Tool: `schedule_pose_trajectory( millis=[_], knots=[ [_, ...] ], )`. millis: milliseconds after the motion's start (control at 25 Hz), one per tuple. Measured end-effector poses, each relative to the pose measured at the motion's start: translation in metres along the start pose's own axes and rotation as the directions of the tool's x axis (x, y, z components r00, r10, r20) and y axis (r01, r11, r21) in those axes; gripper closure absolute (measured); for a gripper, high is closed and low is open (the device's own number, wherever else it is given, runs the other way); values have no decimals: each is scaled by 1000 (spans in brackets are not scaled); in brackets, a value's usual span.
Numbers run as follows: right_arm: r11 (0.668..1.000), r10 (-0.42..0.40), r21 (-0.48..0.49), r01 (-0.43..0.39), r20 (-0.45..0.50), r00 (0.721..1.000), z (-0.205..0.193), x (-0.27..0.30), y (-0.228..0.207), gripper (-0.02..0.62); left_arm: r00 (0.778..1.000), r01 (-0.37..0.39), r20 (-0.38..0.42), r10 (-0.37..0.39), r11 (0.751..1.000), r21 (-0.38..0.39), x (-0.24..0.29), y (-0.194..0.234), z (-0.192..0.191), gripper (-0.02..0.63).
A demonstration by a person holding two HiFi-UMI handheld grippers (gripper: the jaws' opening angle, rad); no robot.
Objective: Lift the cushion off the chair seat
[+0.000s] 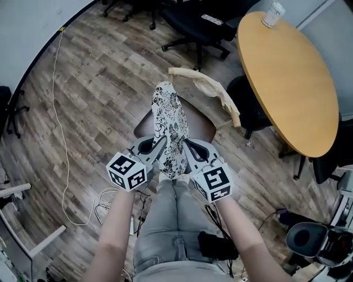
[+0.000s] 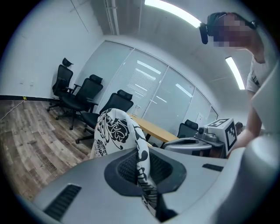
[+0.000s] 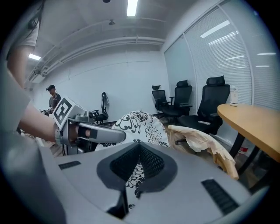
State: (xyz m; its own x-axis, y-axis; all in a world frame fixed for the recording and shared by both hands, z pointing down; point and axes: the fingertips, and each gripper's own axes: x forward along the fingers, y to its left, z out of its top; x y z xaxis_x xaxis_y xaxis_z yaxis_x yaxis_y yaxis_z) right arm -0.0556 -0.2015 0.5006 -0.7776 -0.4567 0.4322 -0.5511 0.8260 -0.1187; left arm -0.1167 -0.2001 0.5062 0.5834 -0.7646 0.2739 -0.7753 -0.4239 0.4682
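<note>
Gripping looks sorted at the near end: the left hand-held gripper (image 1: 156, 150) and the right hand-held gripper (image 1: 191, 152) are each pinched nearly shut on the near edge of the black-and-white floral cushion (image 1: 170, 126), one on either side, just beside each other, with fabric running right through the jaws in both gripper views. The cushion is bunched up on edge between them and arches away over the brown chair seat (image 1: 203, 128). I can't tell from the head view whether its far end is fully clear of the seat. If I were doing this lift, I'd raise both hands together at the same pace so the fabric doesn't twist or slide out of one pinch. The grip is only on a thin edge, so a jerk could pull it loose. I'd spread the hands a little too, so the cushion hangs flatter and doesn't flop about. Go straight up first, then toward the body, because just past the seat there's a crumpled beige cloth (image 1: 212, 88) that the far end could drag on. Further out, the round wooden counter (image 1: 289, 88) with a bottle (image 1: 273, 14) on it and the black office chairs (image 1: 193, 25) are well apart from all this, so no worries there.
</note>
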Motion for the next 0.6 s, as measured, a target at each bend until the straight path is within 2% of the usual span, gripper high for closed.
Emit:
schedule_pose_trajectory(
  millis=[280, 600],
  knots=[
    [1000, -1, -20, 2, 17, 1000, 36, -15, 5, 569, 997, -22, 78, 22, 1000, -1, -12, -21, 38, 589],
    [999, -19, -44, 22, 66, 998, 86, -35, -9, 569, 990, -11, 138, 2, 998, 61, -16, -54, 88, 589]
  ],
)
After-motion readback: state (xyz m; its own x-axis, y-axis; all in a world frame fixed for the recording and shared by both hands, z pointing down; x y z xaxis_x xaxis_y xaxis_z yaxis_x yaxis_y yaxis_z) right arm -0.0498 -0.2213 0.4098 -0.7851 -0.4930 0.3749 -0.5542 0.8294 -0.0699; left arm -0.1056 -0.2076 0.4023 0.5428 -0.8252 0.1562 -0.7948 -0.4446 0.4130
